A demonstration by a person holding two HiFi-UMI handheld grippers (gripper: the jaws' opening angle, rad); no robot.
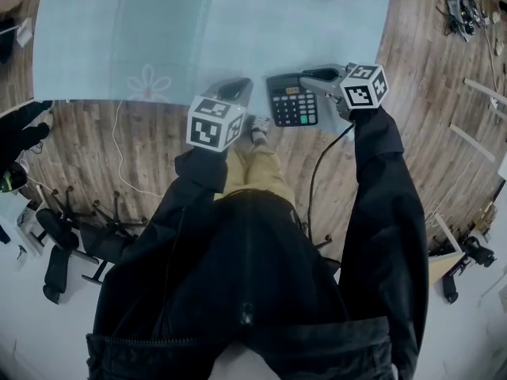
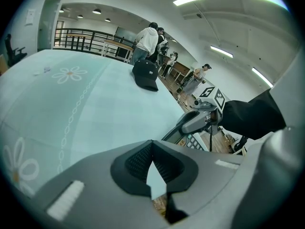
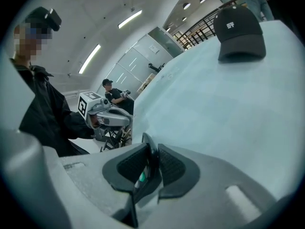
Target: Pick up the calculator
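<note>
pale flowered tablecloth (image 1: 95, 46) is covering the table. left gripper (image 1: 234, 87) is hovering at its near edge, jaws pressed together, empty. right gripper (image 1: 307, 77) is pinching the calculator (image 1: 291, 105), which is sitting partly past that edge.

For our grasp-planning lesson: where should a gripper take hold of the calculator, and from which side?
Its right edge, from the right. The calculator is flat and thin and seems to overhang the table, so jaws fit above and below it. The right gripper pinches there.
</note>
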